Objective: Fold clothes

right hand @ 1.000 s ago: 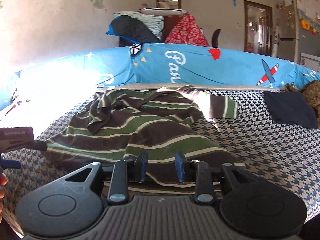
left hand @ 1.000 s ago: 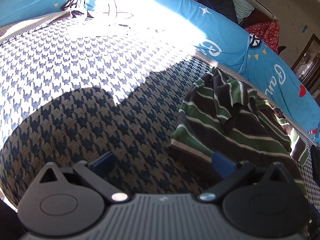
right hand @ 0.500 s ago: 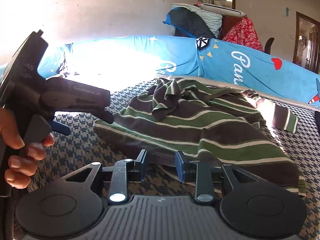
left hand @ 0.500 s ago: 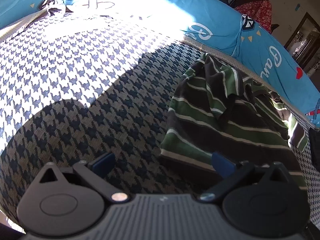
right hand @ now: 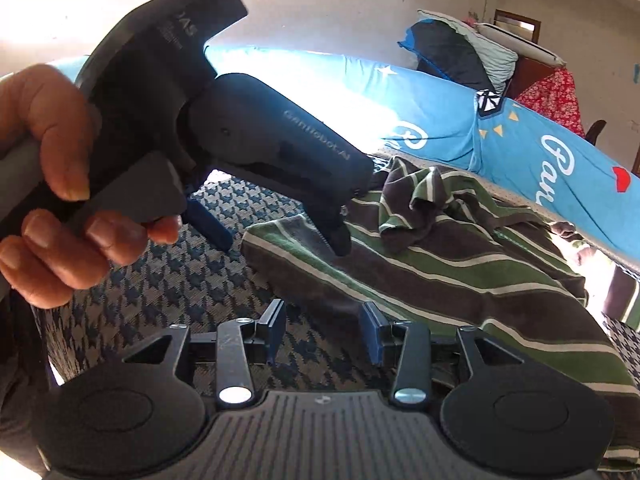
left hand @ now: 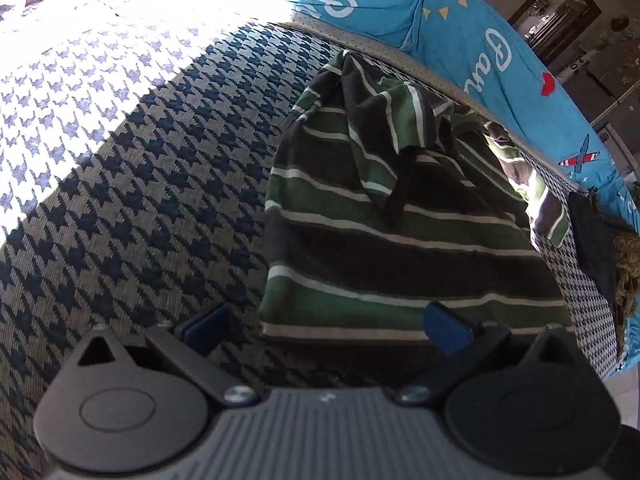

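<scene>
My left gripper [left hand: 326, 326] hangs wide open over the near hem corner of the striped shirt [left hand: 400, 216], which lies crumpled on the houndstooth bed cover [left hand: 132, 184], running lengthwise toward the blue bolster [left hand: 496, 40], while my right gripper [right hand: 324, 330] gapes empty.

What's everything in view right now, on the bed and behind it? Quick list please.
striped shirt: one, green, dark brown and white, crumpled on the bed cover, unfolded
bed cover: one, navy and beige houndstooth, under the shirt
blue sheet: one, light blue with white lettering, along the far edge
dark cloth: one, navy, on the bed beyond the shirt
pile of bedding: one, dark, pale striped and red, behind the blue sheet
left gripper: open, over the shirt's near hem
right gripper: open, near the hem, holding nothing
hand: one, holding the left gripper
</scene>
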